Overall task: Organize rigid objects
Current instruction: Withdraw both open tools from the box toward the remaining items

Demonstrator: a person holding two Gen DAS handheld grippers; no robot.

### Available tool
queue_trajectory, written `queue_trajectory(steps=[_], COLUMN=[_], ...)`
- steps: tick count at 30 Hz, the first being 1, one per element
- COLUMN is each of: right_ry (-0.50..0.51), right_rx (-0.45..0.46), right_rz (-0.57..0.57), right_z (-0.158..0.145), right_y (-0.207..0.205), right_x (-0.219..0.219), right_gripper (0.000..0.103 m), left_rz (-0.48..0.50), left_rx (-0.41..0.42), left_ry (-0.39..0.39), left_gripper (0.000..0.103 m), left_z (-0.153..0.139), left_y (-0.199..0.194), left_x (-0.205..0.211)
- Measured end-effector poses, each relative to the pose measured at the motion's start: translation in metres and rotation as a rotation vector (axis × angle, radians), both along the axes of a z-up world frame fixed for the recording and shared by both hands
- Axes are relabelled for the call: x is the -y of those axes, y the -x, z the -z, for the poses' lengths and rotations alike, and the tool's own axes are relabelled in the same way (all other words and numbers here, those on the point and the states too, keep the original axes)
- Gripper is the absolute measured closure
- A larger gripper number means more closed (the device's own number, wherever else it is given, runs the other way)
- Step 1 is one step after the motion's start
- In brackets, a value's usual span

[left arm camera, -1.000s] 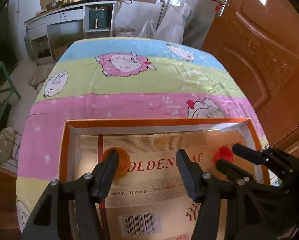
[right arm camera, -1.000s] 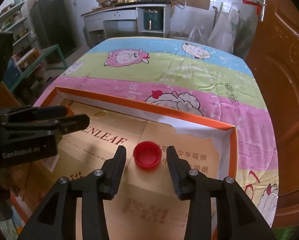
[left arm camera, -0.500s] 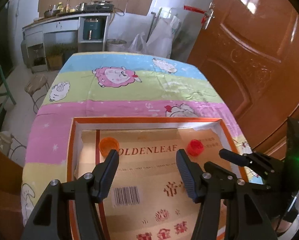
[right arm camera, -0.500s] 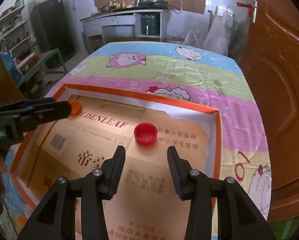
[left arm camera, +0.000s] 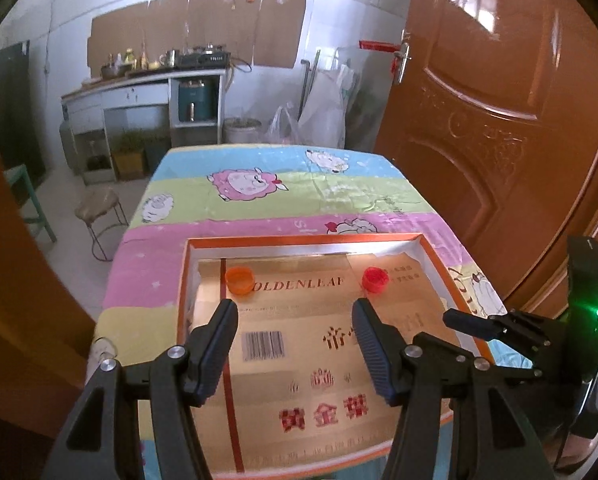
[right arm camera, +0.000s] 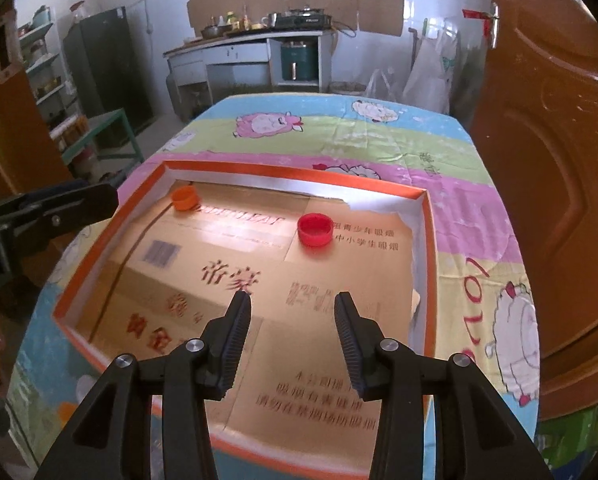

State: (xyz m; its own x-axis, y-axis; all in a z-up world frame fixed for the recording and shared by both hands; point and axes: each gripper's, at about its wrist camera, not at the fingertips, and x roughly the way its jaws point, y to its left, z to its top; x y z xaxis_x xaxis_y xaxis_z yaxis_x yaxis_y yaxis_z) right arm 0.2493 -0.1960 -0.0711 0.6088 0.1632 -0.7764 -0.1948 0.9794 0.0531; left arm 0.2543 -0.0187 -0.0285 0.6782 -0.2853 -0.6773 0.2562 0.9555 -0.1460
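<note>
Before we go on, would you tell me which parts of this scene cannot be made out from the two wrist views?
- Tray near edge: both views, hidden behind the gripper bodies.
- Right gripper in the left view: fingertips overlap side-on, so its opening is unreadable there.
- Small print beside the red cap: right view, too small.
- Worktop items by the far wall: both views, too small.
- Orange cap inside: left view, angle hides it.

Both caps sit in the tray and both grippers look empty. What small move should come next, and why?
Probably pull both grippers clear. The orange cap and red cap already lie in the tray, and the left gripper and right gripper are open, holding nothing.
</note>
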Motion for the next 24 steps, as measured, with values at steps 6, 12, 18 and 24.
queue_trajectory(steps=[6,12,18,24], right_ry=[0.004,0.005,-0.009,-0.01], right_rx=[0.028,0.052,0.064,0.094], right_rz=[0.0,0.002,-0.002,-0.008], right_z=[-0.01,-0.015,-0.016,-0.022], right_y=[0.037,0.072,0.108,0.142], right_x=[-0.007,-0.012,-0.017,-0.023], right_gripper=[0.058,0.058,0.058,0.058], left_rz=[-0.012,-0.028,-0.03,-0.029], left_rx=[0.042,0.05,0.064,0.081], left_ry=[0.005,0.016,0.016,0.007], left_gripper=[0.044,0.044,0.044,0.044], left_z=[-0.008,-0.011,-0.01,-0.007], left_y=[0.034,0.064,0.097,0.127], left_x=[-0.007,-0.017,-0.022,-0.023])
